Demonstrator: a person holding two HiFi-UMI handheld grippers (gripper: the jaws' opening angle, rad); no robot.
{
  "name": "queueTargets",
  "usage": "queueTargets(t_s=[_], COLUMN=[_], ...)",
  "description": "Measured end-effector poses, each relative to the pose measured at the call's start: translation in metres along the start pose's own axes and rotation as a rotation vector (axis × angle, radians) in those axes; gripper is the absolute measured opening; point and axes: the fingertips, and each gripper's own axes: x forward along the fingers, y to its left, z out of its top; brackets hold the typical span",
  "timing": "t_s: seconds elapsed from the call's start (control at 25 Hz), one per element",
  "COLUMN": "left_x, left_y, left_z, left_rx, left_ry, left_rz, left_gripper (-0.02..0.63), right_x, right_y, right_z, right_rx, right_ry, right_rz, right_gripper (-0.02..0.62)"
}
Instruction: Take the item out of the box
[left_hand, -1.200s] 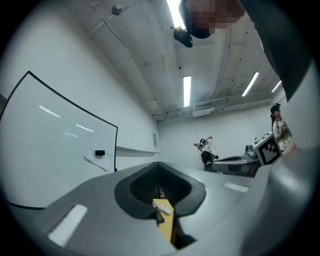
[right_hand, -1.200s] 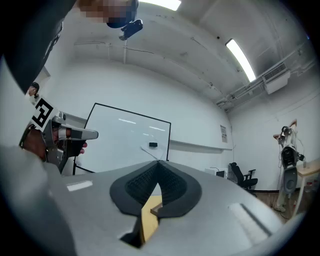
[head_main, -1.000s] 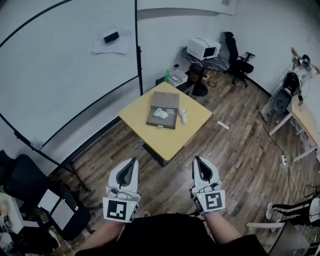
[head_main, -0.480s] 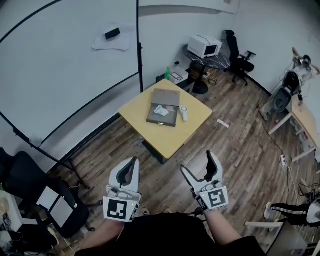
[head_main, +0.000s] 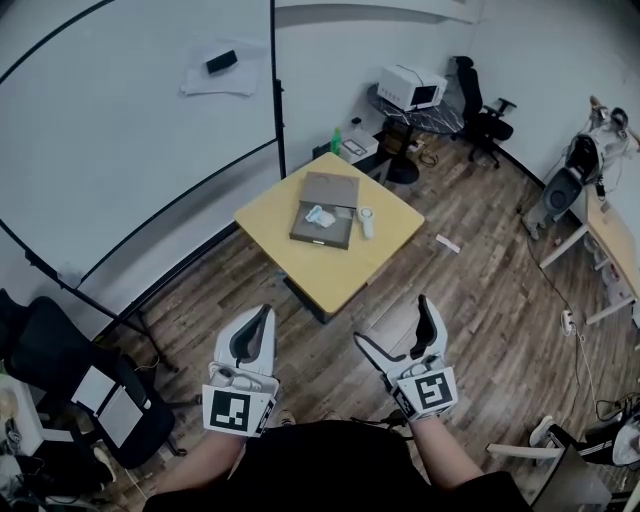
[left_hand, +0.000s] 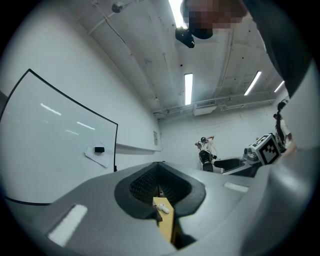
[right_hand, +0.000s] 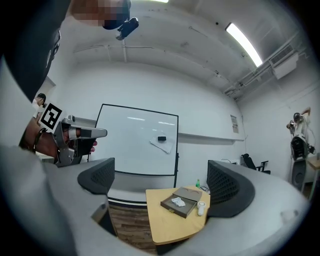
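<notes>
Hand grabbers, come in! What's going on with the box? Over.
Left gripper shut, empty. Right gripper just opened, nothing between jaws. Box open on table, white item inside, untouched. Nothing blocking that I see.

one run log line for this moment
stage: standing off from table | left gripper: shut, empty | right gripper: jaws just opened wide, empty | box: open on table, white item inside
</notes>
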Motion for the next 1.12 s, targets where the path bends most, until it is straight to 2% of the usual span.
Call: queueTargets(t_s=[0.28,0.48,0.84,1.12], left_x=[0.018,0.031,0.078,0.157], left_y=[-0.029,-0.025,0.022,0.084], left_z=[-0.008,-0.019,-0.037,-0.067], left_rx=[0.038,0.048,0.038,-0.002], left_ry=[-0.018,0.003,0.007,0.011], left_rz=[0.030,0.063,0.089,0.064], left_gripper=[0.001,0.000,0.001,0.000], right_x=[-0.006,0.011,0.074,0.166], right_y=[-0.030,-0.045,-0.058,-0.086], right_z=[-0.015,-0.020,-0.027,-0.038], right_rx=[0.015,0.025,0.035,0.025], right_ry=[-0.018,-0.039,-0.030,0.001], right_rz=[0.036,0.053,0.064,0.048], right_gripper=[0.574,0.574,0.574,0.574])
